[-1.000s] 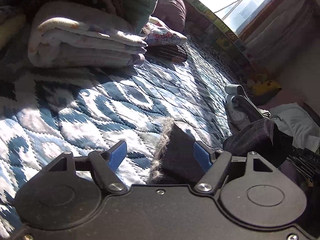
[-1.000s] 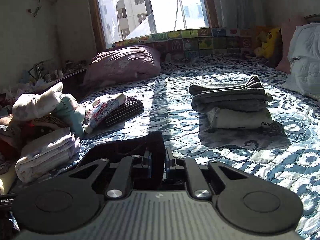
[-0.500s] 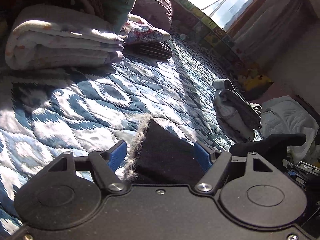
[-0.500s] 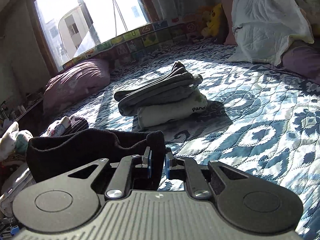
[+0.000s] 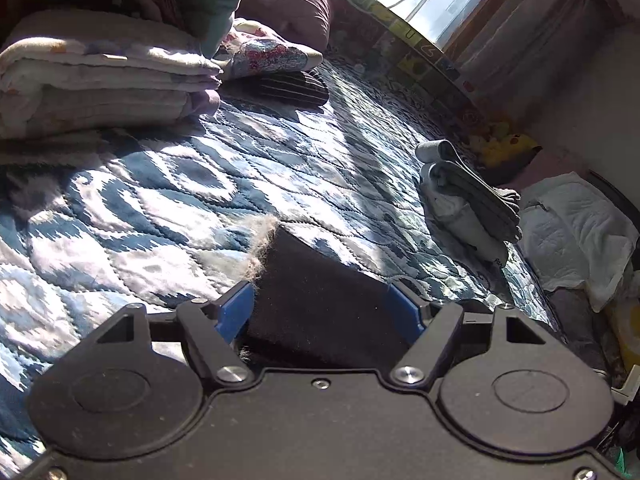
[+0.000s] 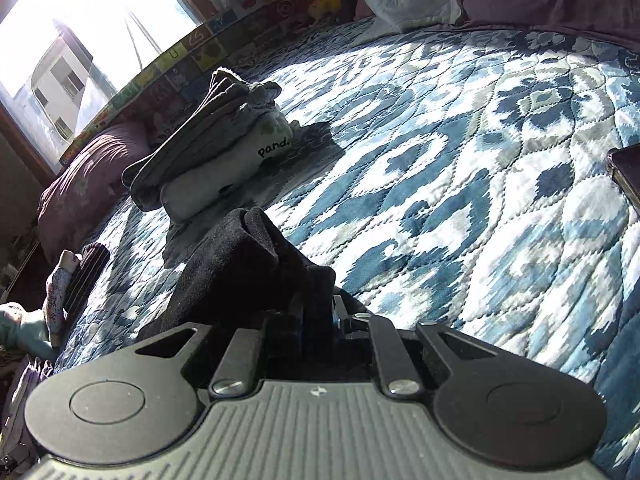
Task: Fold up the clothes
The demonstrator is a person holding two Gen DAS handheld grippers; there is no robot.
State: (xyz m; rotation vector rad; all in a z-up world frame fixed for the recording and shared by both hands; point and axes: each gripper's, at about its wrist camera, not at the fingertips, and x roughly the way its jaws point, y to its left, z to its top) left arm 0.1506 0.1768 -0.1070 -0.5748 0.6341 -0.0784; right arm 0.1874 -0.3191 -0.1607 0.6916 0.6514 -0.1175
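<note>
One dark garment [image 5: 320, 304] is held up over the bed [image 5: 168, 216], and both grippers have a part of it. In the left wrist view the left gripper [image 5: 322, 312] has its jaws spread wide, with the cloth filling the whole gap between the two blue pads [image 5: 236, 312]; the cloth touches both pads, and a fuzzy pale fringe shows along its left edge. In the right wrist view the right gripper [image 6: 316, 316] has its jaws pressed together on a bunched fold of the same dark garment [image 6: 256, 272], which rises in front of the fingers and drapes off to the left.

On the blue and white quilted bed lies one stack of folded clothes [image 6: 212, 152] toward the window edge: grey pieces on top of one white piece with the printed word "panda" on it. The same stack [image 5: 468, 208] shows in the left wrist view, at the right side of the bed. At the far left of the bed there is one pile of folded pale blankets [image 5: 100, 84], with one floral piece [image 5: 268, 56] and one dark striped piece [image 5: 284, 88] just beside it. One purple pillow [image 6: 84, 176] rests against the window edge. One white quilted cover [image 5: 576, 232] lies at the right edge, and one yellow plush toy [image 5: 504, 148] sits in the far corner.
</note>
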